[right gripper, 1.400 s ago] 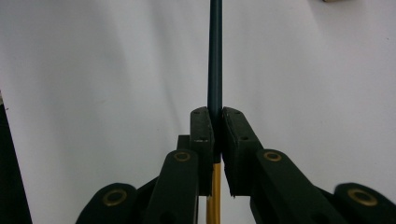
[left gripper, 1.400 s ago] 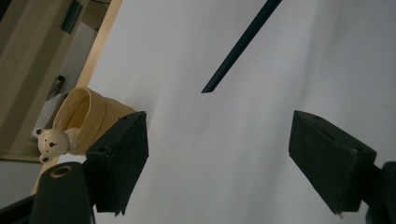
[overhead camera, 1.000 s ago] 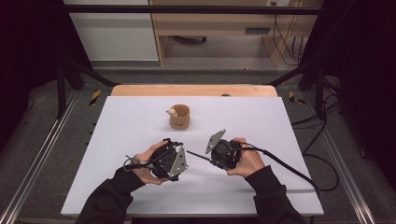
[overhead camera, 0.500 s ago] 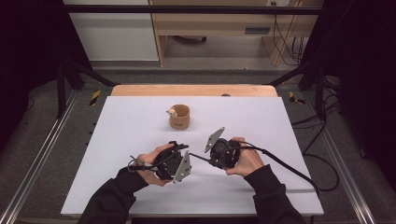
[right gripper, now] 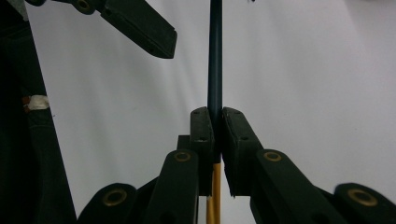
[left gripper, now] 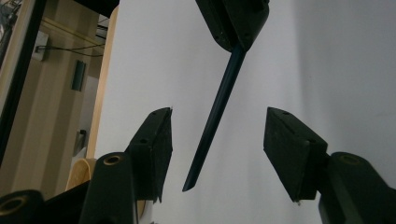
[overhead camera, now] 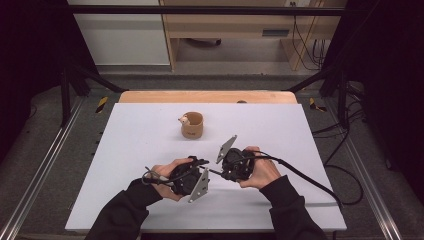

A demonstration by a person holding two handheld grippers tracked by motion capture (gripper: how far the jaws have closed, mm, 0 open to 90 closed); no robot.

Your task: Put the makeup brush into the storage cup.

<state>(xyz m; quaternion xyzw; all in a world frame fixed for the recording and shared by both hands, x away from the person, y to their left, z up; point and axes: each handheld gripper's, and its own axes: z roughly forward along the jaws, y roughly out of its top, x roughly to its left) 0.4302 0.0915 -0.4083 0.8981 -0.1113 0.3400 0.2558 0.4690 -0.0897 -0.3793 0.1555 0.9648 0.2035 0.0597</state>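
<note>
Over the white table [overhead camera: 150, 150], right tongs [right gripper: 215, 116] clamp a dark rod [left gripper: 219, 98], its tip between closing, part-open left tongs [left gripper: 217, 140].

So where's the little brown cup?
In the high view the cup stands alone on the white table, left of middle, beyond both grippers and toward the wooden far edge.

table [overhead camera: 150, 150]: white | cup [overhead camera: 192, 125]: tan, upright, far-centre of table

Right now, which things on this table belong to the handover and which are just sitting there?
In the job:
right gripper, shut on the dark stick
left gripper, jaws just been closing, stick tip between them, untouched

Lying about:
brown cup, far side of the white table
</note>
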